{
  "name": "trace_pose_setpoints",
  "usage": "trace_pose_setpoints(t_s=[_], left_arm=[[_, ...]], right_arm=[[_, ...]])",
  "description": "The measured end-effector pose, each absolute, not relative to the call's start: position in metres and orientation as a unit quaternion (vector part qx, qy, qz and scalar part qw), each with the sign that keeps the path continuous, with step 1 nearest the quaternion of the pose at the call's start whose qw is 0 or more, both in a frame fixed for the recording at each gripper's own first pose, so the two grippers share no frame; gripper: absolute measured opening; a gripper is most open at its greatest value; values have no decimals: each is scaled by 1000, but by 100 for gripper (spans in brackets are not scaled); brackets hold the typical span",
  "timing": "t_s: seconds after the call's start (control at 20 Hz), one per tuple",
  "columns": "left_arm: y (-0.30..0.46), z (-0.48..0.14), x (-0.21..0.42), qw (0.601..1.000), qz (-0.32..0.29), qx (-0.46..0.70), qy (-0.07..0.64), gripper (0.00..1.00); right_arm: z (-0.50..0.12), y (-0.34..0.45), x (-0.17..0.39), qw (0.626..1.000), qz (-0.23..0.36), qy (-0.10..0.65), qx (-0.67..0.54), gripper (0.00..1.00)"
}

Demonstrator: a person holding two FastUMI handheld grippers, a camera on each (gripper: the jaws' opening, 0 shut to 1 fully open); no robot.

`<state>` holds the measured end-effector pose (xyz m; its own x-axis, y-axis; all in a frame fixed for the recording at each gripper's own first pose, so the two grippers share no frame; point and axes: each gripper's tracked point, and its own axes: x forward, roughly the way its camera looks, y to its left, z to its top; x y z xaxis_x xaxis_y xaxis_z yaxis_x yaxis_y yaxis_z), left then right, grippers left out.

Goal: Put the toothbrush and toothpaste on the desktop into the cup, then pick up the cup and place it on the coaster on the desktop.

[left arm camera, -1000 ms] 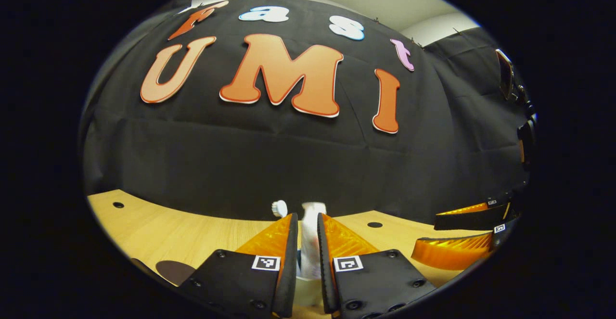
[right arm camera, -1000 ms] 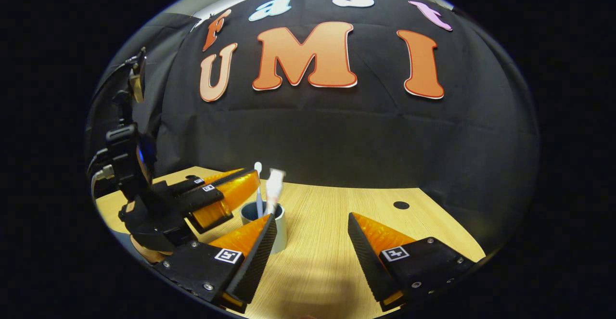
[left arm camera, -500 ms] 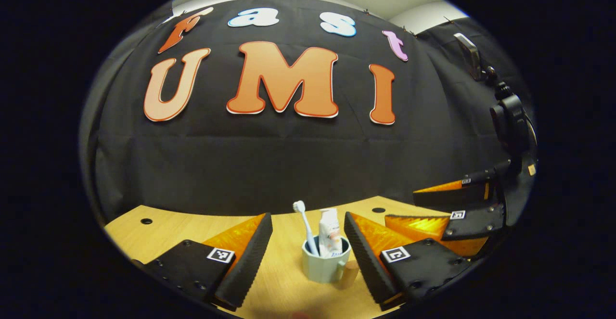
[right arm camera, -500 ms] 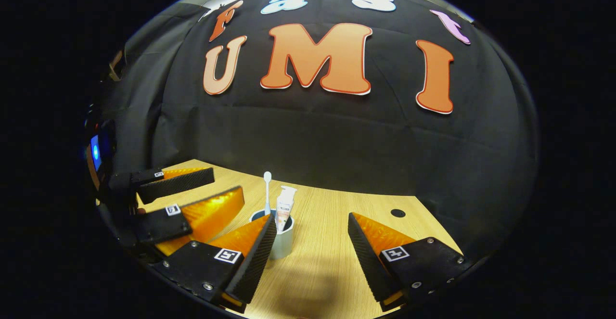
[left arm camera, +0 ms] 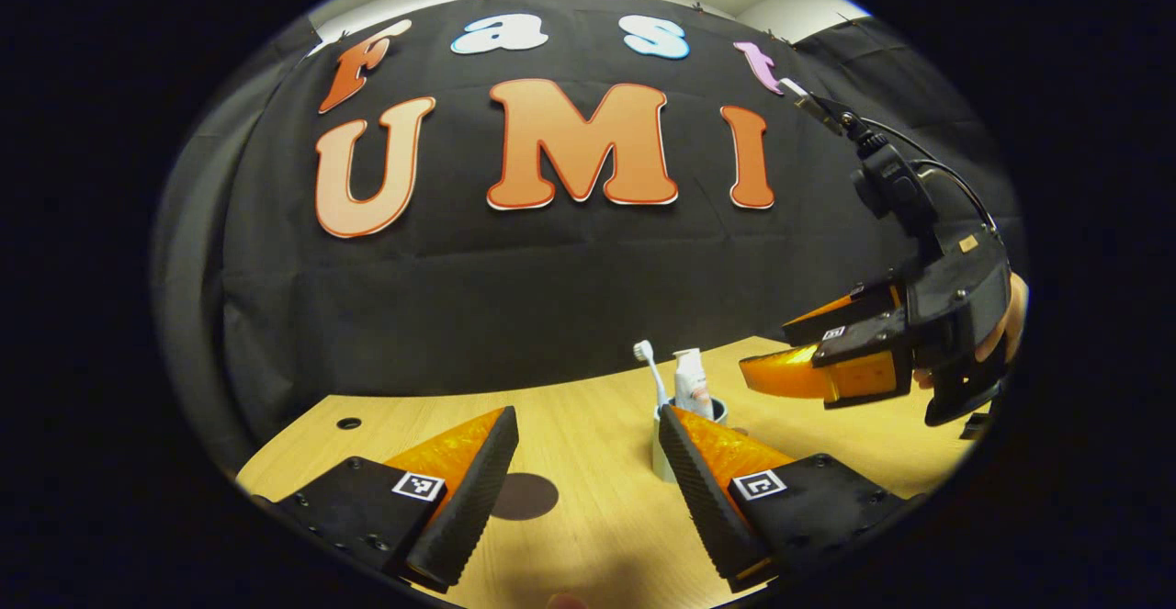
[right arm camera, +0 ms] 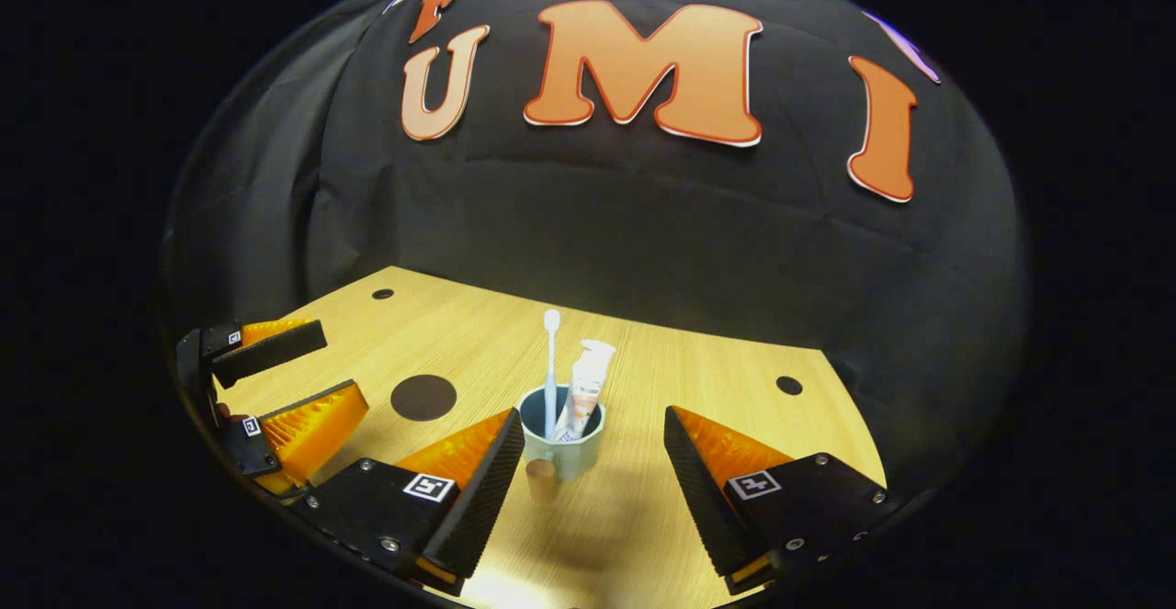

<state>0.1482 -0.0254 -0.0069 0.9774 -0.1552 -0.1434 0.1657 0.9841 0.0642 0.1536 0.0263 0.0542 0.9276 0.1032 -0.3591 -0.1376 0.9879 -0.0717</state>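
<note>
On the wooden desktop point(right arm camera: 698, 379), both handheld grippers stand off from a loaded cup, the first half of the job apparently done. The right gripper point(right arm camera: 593, 462) points at the cup with its 2 fingers spread wide and nothing between them, a stance that looks suited to a grasp of the cup; in the left gripper view it hangs above the desk to the right, a hand point(left arm camera: 1006, 315) behind it. The left gripper point(left arm camera: 588, 462) is likewise parted and empty, held low at the desk's near side.

The pale cup point(right arm camera: 562, 444) stands upright on the bare desktop between the right gripper's fingertips and beyond them, its brown handle point(right arm camera: 541, 479) turned toward that camera. The dark round coaster point(right arm camera: 424, 397) lies flat to the cup's left, apart from it, so the cup is judged not yet delivered.

The toothbrush point(right arm camera: 551, 370) stands almost vertical in the cup, long axis up, bristle head at the top. The toothpaste point(right arm camera: 584, 389) leans beside it, tilted slightly right, its flat crimped end up, probably propped by the rim.
</note>
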Motion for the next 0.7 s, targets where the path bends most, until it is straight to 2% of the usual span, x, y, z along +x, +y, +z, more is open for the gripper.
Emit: trace_pose_setpoints(t_s=[0.35,0.7], left_arm=[[32,-17,117,995,-33,43,82,98],[42,-38,116,993,-33,26,106,98]], right_arm=[[21,43,170,957,84,276,-37,92],[-16,46,175,908,79,411,-5,88]])
